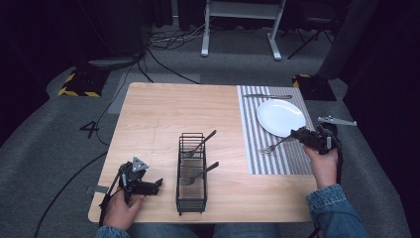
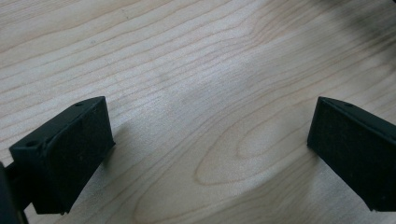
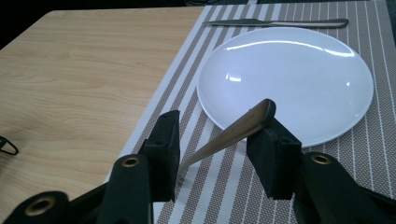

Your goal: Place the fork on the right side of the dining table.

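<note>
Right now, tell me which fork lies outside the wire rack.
The fork on the striped placemat, beside the white plate, at the right gripper. The other two forks sit in the rack.

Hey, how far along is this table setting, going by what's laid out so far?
Done: the white plate sits on the striped placemat, with a knife beyond it. In hand: a fork lies between the right gripper's parted jaws, tines on the mat; whether it is gripped or just released, I cannot tell. Left, probably: two utensils in the black wire caddy. The left gripper is open over bare table.
</note>
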